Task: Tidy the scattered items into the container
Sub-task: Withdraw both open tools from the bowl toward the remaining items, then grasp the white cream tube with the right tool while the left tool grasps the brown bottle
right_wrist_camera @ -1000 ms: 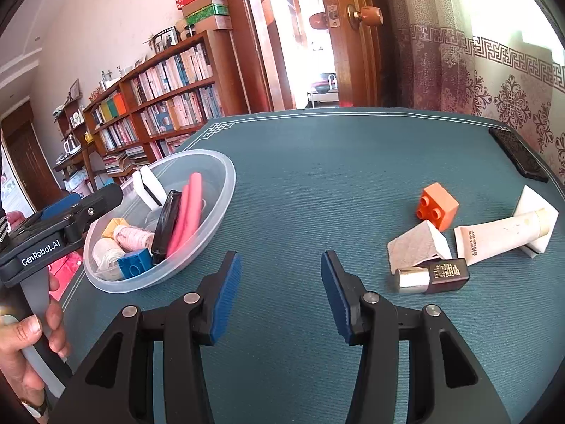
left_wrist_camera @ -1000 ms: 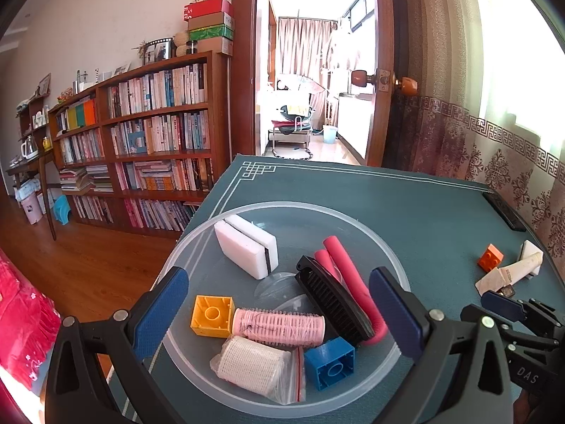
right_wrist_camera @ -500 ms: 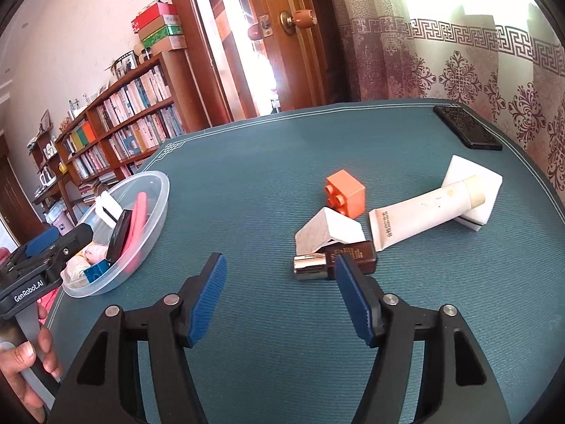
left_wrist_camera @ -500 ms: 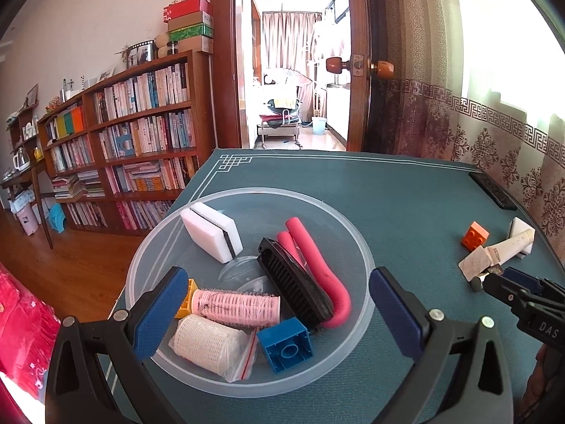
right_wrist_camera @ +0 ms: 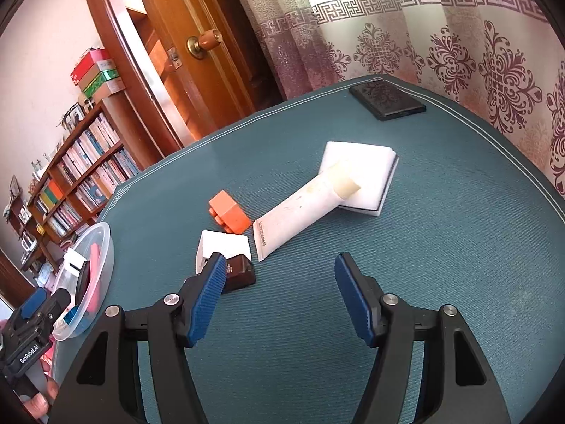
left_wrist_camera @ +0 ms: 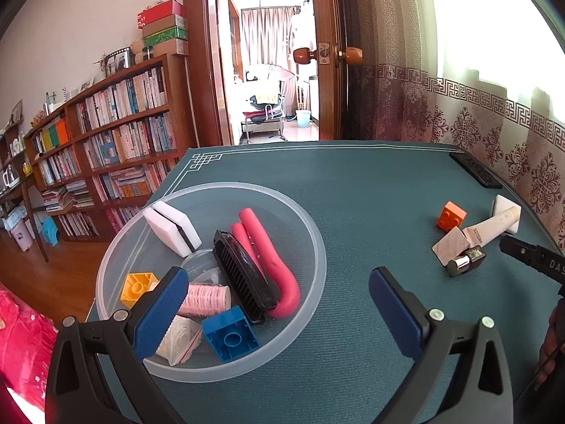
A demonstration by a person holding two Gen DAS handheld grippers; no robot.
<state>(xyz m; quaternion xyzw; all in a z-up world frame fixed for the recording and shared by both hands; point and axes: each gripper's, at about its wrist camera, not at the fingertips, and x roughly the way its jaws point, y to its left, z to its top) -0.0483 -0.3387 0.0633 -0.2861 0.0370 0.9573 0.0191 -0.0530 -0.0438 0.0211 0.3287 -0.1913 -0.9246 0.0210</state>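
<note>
Left wrist view: bowl point(left_wrist_camera: 310, 226) already holds sponge, brush, blocks, rollers. Orange block point(right_wrist_camera: 229, 213), tube point(right_wrist_camera: 300, 212), bottle point(right_wrist_camera: 240, 272) remain on bench point(right_wrist_camera: 441, 265). Both hand-held grippers released, empty.

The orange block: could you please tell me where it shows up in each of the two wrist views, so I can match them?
Left wrist view: the orange block lies at the right, on the green cloth, just behind the white tube.
Right wrist view: the orange block lies left of centre, left of the tube's flat end.
Shared landmark: the black phone at the table's far edge.
</note>
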